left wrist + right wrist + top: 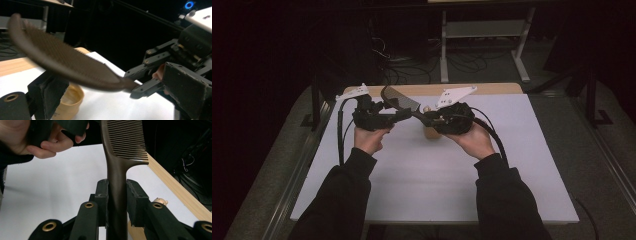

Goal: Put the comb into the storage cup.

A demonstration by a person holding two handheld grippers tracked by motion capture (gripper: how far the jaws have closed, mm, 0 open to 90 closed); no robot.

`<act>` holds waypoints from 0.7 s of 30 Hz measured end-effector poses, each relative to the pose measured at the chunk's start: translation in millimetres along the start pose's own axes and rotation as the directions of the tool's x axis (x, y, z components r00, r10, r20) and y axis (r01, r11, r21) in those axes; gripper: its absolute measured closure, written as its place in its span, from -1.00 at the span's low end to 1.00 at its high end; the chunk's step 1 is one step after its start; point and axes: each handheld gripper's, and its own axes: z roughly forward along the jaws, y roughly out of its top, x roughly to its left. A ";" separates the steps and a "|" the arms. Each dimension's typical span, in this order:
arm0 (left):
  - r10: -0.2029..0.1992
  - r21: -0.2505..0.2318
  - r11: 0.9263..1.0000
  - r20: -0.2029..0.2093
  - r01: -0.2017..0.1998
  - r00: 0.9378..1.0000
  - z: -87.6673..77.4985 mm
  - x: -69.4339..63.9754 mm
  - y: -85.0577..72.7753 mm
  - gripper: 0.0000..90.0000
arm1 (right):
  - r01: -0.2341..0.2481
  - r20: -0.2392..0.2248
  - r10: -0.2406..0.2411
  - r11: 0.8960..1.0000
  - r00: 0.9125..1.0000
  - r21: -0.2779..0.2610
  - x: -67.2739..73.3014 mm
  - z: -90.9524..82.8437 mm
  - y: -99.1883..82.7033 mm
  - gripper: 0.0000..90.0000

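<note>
From the high view we see our two hands raised over the white bench (pixel 422 175), the left claw (pixel 401 114) and the right claw (pixel 428 120) brought tip to tip near its far edge. A dark brown comb (pixel 401 101) spans the gap between them, held clear of the bench, its toothed end toward the left. Just below the right claw a small tan cup (pixel 431 133) stands on the bench. We judge this to be a hand-over of the comb in mid-air.

In the left gripper view the comb (pixel 65 62) sweeps across from upper left down to its handle, which the right claw (pixel 140 87) pinches at the tip. One black jaw of our left claw (pixel 46 91) rises under the toothed part, close beneath the comb's spine; the other jaw is out of frame, so we cannot tell how wide this claw stands or whether it grips anything. The tan cup (pixel 68 101) sits on the bench right behind that jaw.

In the right gripper view the right claw (pixel 117 202) is closed firmly on the comb (pixel 120 162) at its handle, pads pressed on both sides, teeth pointing away to the right. The left hand (pixel 42 140) hovers beyond. A tiny pale figure (pixel 160 201) lies near the bench's wooden edge.

The next move, as we judge it, calls for the left claw to clamp the spine squarely before the right one lets go.
</note>
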 end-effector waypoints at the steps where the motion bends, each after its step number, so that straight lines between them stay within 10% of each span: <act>1: -0.001 -0.005 1.000 0.001 0.001 1.000 0.2 -0.2 0.6 -0.83 | 0.001 0.001 -0.001 1.000 1.000 0.003 0.2 0.5 -0.5 0.59; 21: -0.070 -0.028 0.997 -0.029 0.069 0.997 2.1 4.1 2.9 -0.24 | 0.013 0.017 -0.014 1.000 1.000 0.018 3.4 5.7 -4.0 0.58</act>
